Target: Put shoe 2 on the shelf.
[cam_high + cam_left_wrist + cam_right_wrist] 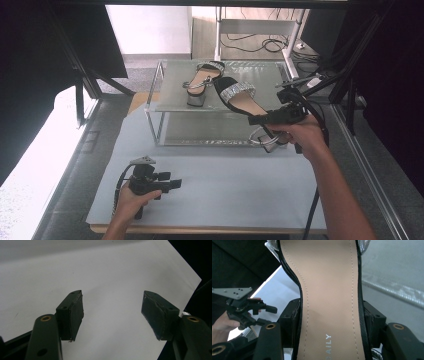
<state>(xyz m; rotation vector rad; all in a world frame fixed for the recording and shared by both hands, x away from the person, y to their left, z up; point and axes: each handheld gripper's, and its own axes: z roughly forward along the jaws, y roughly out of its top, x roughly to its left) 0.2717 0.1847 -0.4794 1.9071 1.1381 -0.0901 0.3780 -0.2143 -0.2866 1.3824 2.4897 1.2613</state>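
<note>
At two o'clock over the rack [165, 102], the right hand-held gripper [262, 119] clamps a sandal [239, 98] pointing toward eleven, while the left hand-held gripper [175, 184] idles, jaws apart.

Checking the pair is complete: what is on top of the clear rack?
One sandal stands on the rack's top shelf. The second sandal is held over that shelf in the right gripper, so the shelf beneath it is partly hidden.

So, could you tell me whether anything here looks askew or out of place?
Only the sandal clamped across its insole by the right gripper: it hangs tilted, toe over the shelf's top, heel off the front edge. Its mate stands upright there. The left gripper is open over the paper.
</note>
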